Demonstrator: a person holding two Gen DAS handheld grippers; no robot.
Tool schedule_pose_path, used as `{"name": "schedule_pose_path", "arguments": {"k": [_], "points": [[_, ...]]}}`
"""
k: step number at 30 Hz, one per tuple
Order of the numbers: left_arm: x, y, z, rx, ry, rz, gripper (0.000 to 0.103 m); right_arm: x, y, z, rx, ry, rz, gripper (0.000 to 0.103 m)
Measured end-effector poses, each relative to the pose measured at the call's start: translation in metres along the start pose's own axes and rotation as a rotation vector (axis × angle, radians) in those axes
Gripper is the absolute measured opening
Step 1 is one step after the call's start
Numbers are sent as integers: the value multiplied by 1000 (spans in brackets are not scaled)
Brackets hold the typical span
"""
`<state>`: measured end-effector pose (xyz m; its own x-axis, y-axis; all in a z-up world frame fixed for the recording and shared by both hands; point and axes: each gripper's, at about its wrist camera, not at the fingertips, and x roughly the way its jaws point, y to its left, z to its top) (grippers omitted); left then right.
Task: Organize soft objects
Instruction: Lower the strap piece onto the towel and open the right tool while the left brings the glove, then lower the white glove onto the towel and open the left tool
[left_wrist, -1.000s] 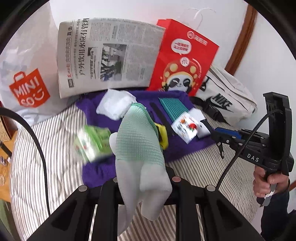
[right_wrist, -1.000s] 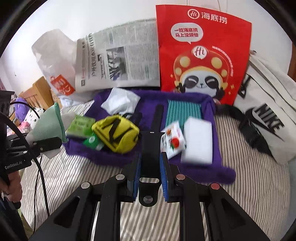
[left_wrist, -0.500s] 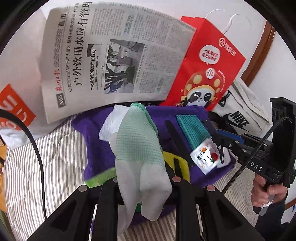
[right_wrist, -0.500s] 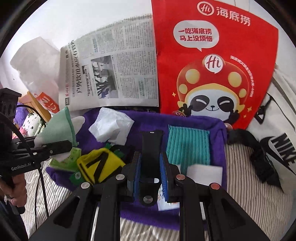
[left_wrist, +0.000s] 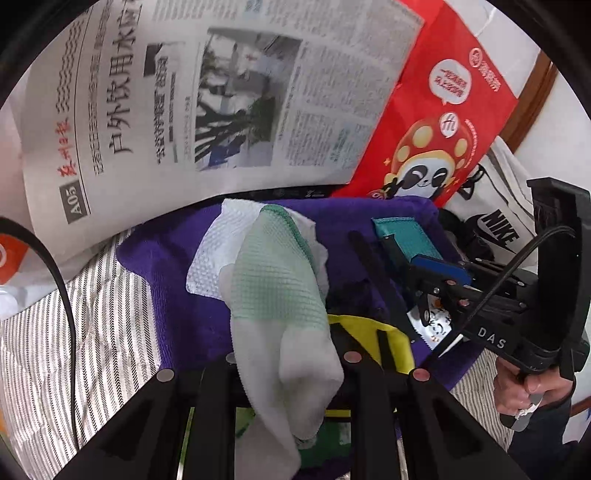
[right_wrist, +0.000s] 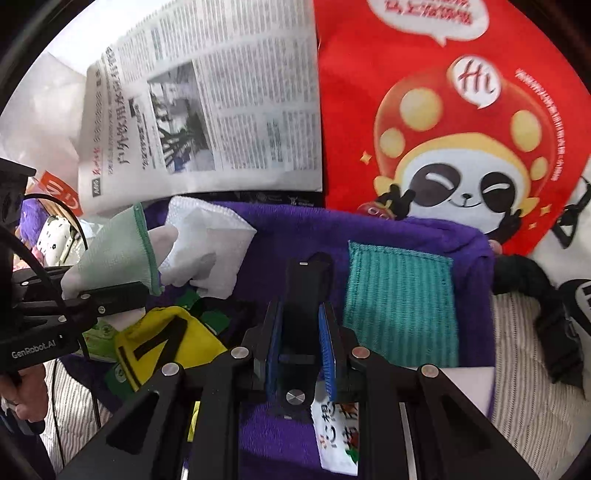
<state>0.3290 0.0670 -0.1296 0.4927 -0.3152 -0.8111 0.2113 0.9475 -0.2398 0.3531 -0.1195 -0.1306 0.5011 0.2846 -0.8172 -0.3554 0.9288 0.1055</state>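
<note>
My left gripper (left_wrist: 284, 354) is shut on a pale green and white mesh cloth (left_wrist: 280, 291) and holds it above the purple towel (left_wrist: 173, 266), just in front of a white folded cloth (left_wrist: 218, 254). The green cloth also shows in the right wrist view (right_wrist: 118, 251). My right gripper (right_wrist: 301, 332) is shut on a black strap (right_wrist: 306, 291) over the purple towel (right_wrist: 303, 229), left of a teal ribbed cloth (right_wrist: 399, 306). A yellow pouch (right_wrist: 162, 343) lies lower left.
A newspaper (left_wrist: 207, 103) and a red panda paper bag (right_wrist: 443, 122) stand behind the towel. A white Nike bag (left_wrist: 495, 210) lies right. A tissue pack (right_wrist: 336, 439) and a white sponge (right_wrist: 469, 384) lie on the towel's front. The striped bedsheet (left_wrist: 74, 332) surrounds it.
Both grippers have moved forward toward the back of the towel. The green cloth now hangs near the white cloth; the black strap has travelled with the right gripper.
</note>
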Motion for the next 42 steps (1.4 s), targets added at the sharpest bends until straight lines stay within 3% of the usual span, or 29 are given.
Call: {"name": "schedule_pose_path", "arguments": {"k": [23, 27, 28, 31, 35, 42], "points": [[16, 2, -1, 14, 28, 5, 22, 31, 1, -12, -5, 64, 52, 22], [19, 3, -1, 13, 39, -8, 28, 32, 1, -10, 6, 77, 64, 25], [19, 3, -1, 11, 39, -16, 29, 31, 0, -10, 7, 80, 73, 30], [16, 5, 1, -1, 43, -46, 47, 27, 1, -8, 9, 74, 76, 37], [10, 3, 1, 3, 28, -55, 55, 17, 4, -5, -4, 50, 74, 45], [-1, 1, 3, 23, -4, -20, 67, -1, 7, -1, -14, 6, 65, 46]]}}
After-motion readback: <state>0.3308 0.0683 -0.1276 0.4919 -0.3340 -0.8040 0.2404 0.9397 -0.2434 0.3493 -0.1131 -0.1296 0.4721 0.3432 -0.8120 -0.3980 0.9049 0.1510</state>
